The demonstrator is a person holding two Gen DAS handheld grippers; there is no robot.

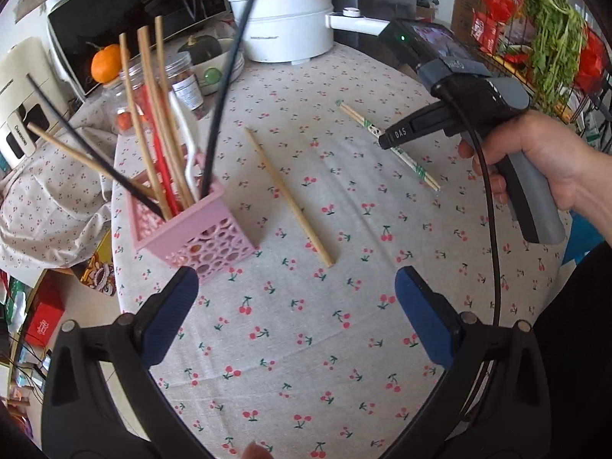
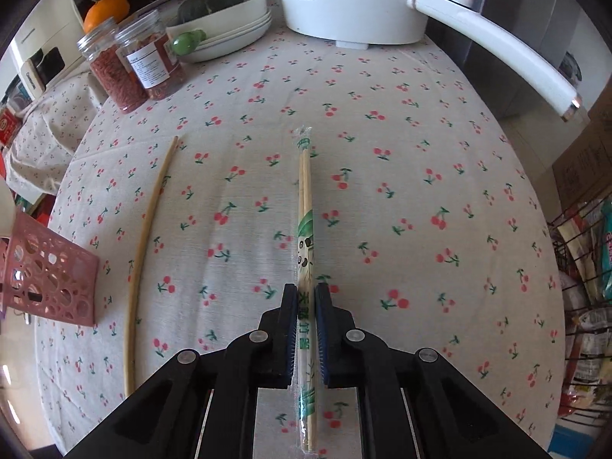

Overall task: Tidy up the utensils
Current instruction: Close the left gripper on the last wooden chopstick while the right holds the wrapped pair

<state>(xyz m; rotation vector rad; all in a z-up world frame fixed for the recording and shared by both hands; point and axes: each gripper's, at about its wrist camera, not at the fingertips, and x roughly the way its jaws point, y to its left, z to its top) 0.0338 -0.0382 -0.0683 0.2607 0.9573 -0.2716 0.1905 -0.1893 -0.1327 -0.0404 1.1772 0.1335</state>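
Observation:
A pink perforated holder stands on the cherry-print tablecloth with several chopsticks and sticks in it; its corner shows in the right wrist view. A loose wooden chopstick lies beside it, also in the right wrist view. A wrapped pair of chopsticks lies on the cloth, also in the left wrist view. My right gripper is shut on the wrapped pair near its middle. My left gripper is open and empty, just in front of the holder and the loose chopstick.
A white electric pot with a long handle stands at the back. Stacked bowls with a squash, two jars and an orange stand at the back left. A wire rack with packets stands on the right.

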